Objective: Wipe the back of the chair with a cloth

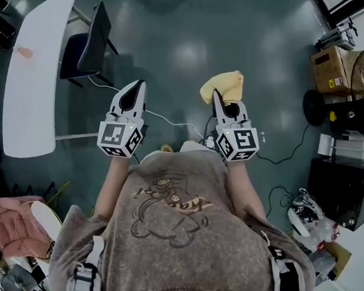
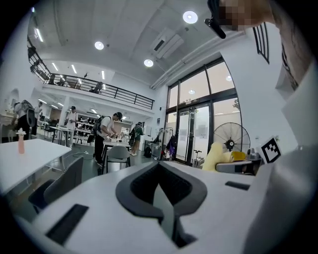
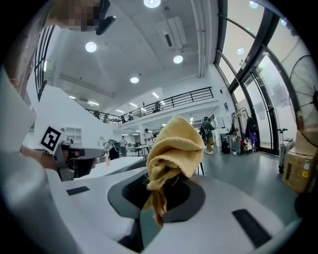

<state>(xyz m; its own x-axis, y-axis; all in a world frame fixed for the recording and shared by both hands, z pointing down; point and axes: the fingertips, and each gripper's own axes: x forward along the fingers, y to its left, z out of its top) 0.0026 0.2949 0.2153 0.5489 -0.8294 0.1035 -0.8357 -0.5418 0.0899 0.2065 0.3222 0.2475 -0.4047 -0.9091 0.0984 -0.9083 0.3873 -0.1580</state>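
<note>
plainly soft and light, the yellow cloth [image 1: 223, 86] should mould to the chair [image 1: 94, 39]; the right gripper [image 1: 216, 99] pinches its bunched fold between its jaws, the left gripper [image 1: 138, 89] has jaws together, empty.

I see a long white table [image 1: 29, 98] with a small pink bottle [image 1: 24, 52] on it. A cardboard box [image 1: 329, 68] sits well right of that table.

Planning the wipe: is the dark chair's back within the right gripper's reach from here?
Probably not yet: the right gripper, shut on the yellow cloth, is well apart from the dark chair, though only floor lies between.
</note>
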